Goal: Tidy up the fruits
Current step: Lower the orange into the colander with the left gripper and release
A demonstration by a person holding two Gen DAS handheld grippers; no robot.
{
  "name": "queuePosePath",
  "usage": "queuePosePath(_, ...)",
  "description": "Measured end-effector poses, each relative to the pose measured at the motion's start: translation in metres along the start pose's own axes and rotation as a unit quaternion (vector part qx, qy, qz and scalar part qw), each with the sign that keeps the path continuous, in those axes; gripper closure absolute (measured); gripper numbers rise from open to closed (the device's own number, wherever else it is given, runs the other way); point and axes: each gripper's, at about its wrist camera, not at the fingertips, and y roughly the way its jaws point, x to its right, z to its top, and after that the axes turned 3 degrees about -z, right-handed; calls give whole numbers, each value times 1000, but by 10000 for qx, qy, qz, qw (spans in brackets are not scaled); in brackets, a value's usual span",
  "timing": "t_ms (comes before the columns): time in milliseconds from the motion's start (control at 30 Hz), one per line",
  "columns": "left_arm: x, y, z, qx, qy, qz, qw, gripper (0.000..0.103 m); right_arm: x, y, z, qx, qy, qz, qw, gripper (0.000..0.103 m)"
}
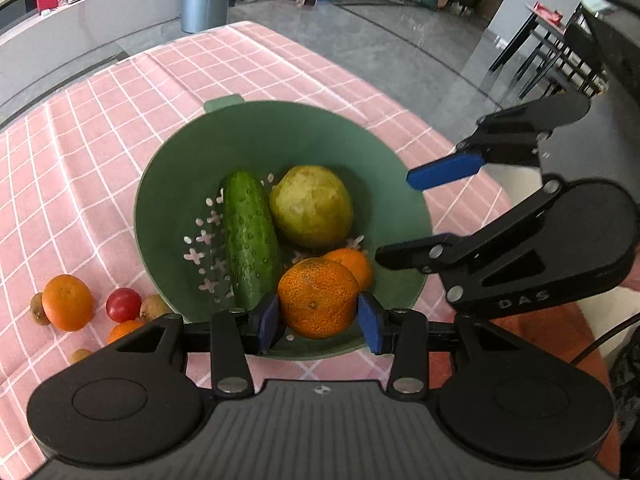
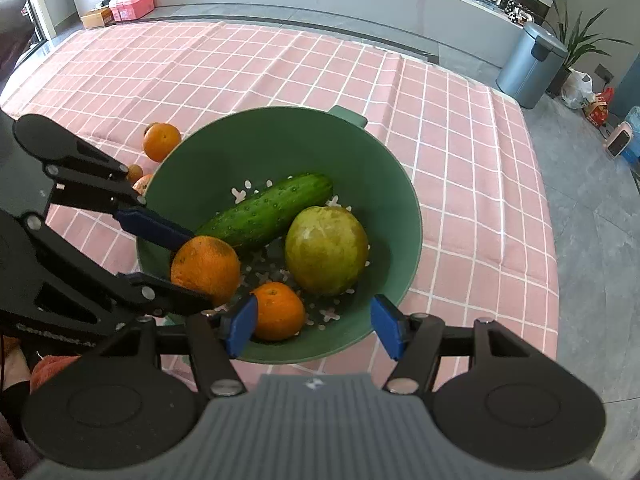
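My left gripper (image 1: 318,320) clamps an orange (image 1: 318,297) above the colander (image 1: 240,140). Inside lie a cucumber (image 1: 250,236), pear (image 1: 311,206) and a second orange (image 1: 352,266). My right gripper (image 2: 316,326) hangs half open, empty, its body lettered "DAS".

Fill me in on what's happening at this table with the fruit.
A person is sorting fruit with a pair of handheld tongs in each hand. The left tongs grip an orange above the near side of the green colander, which already holds a cucumber, a yellow-green pear and a smaller orange. The right tongs hover open and empty over the near rim. More small fruit waits on the pink checked tablecloth beside the colander.
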Motion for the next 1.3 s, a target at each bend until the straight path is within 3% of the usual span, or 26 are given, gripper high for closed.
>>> queuePosePath(233, 3, 1, -2, -7, 70, 79, 9999, 47, -1, -2, -2, -9, 52, 21, 10000, 43)
queuePosePath(567, 2, -34, -13, 444, 9, 125, 9989, 43, -10, -21, -4, 156, 123, 40, 9998, 43)
queuePosePath(933, -19, -103, -44, 1252, -143, 509, 9907, 43, -48, -54, -5, 1250, 402, 477, 9902, 43)
queuePosePath(1133, -37, -121, -63, 1439, -230, 808, 9860, 43, -74, -49, 0, 1554, 427, 766, 9839, 43)
queuePosePath(1300, -49, -117, -76, 1346, -346, 955, 9857, 43, -104, -41, 5, 1816, 103, 620, 9814, 47)
